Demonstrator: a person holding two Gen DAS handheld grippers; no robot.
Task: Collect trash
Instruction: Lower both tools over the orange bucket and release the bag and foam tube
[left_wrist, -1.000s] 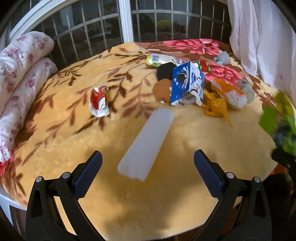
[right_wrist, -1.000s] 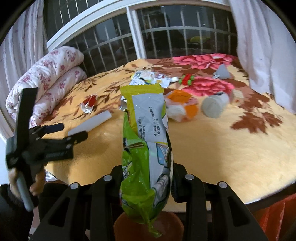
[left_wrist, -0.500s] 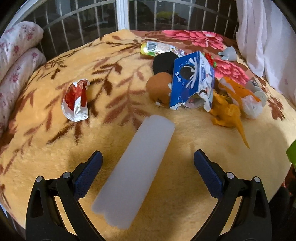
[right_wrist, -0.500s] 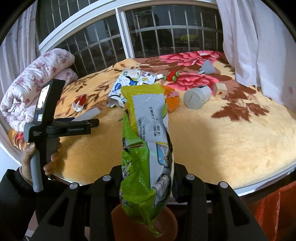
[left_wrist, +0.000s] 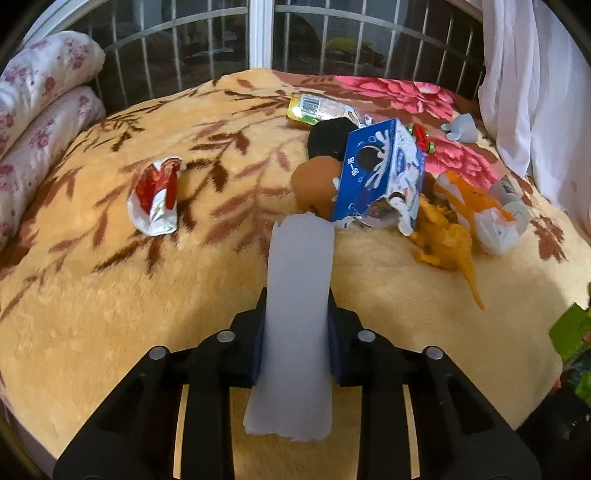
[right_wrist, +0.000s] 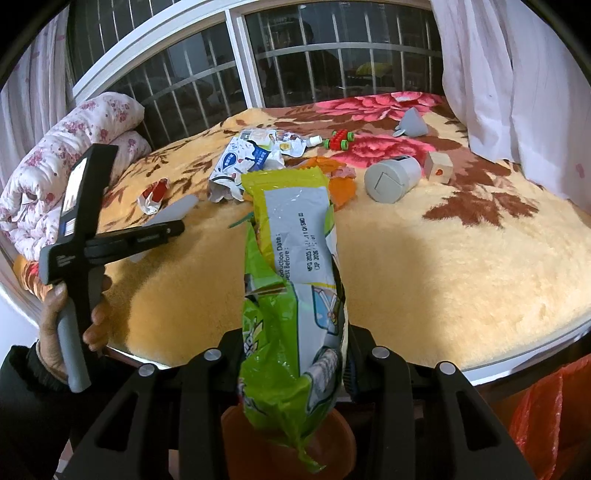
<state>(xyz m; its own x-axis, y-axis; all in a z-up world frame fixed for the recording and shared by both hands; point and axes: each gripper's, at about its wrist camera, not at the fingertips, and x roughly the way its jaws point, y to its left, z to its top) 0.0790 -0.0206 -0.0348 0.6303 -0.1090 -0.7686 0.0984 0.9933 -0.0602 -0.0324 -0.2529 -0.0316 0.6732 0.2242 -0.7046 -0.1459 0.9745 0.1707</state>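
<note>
My left gripper (left_wrist: 295, 339) is shut on a long white plastic strip (left_wrist: 297, 295) that lies lengthwise between its jaws over the yellow blanket (left_wrist: 110, 295). The left gripper (right_wrist: 173, 230) and the strip (right_wrist: 177, 208) also show in the right wrist view. My right gripper (right_wrist: 295, 354) is shut on a green and white snack bag (right_wrist: 295, 280), held off the bed's near edge. More trash lies on the bed: a red and white wrapper (left_wrist: 155, 195), a torn blue carton (left_wrist: 380, 177) and a green pouch (left_wrist: 317, 109).
Toys lie around the carton: an orange dinosaur (left_wrist: 447, 243), a brown ball (left_wrist: 314, 181), a grey cup (right_wrist: 393, 179), a wooden cube (right_wrist: 437, 168) and a grey funnel (right_wrist: 412, 123). A rolled floral quilt (right_wrist: 66, 155) lies left. An orange plastic bag (right_wrist: 546, 417) hangs below right.
My left gripper went from wide open to shut on the white strip, which now lines up between the jaws. The right gripper has kept hold of the snack bag.
</note>
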